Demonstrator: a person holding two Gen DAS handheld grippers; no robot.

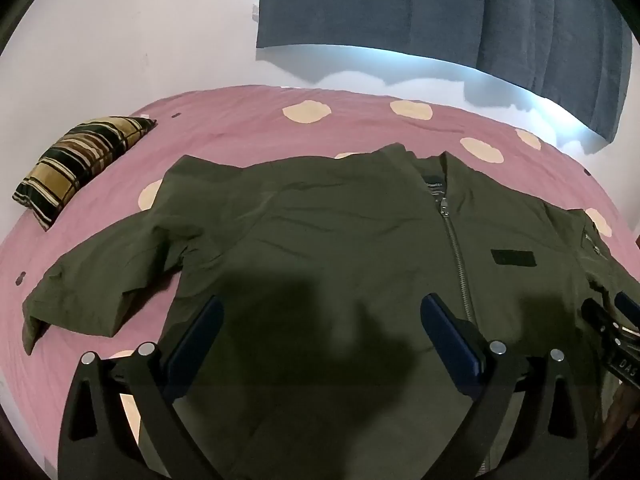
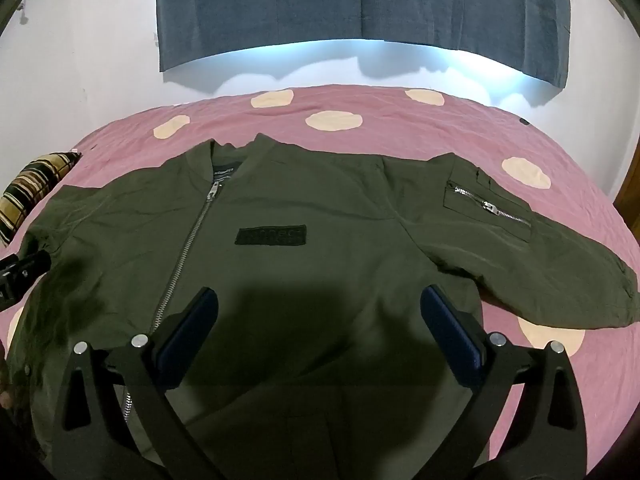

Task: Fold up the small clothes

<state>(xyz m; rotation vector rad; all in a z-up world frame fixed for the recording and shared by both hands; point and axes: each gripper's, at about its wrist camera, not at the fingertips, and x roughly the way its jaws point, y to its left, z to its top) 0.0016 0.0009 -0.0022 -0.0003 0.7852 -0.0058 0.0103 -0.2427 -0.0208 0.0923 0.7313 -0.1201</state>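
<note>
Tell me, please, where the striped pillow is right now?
The striped pillow lies on the pink bedspread, at the far left of both views, beyond the jacket's left sleeve.

Jacket (image 2: 320, 216) matt cloth; zipper (image 2: 188, 248) shiny metal.

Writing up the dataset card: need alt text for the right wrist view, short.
An olive green zip-up jacket lies flat, front up and zipped, on a pink bedspread with cream dots. The open right hand-held gripper hovers over the jacket's lower front, holding nothing. A grey curtain hangs on the white wall behind, and a striped pillow sits at the left edge.
</note>
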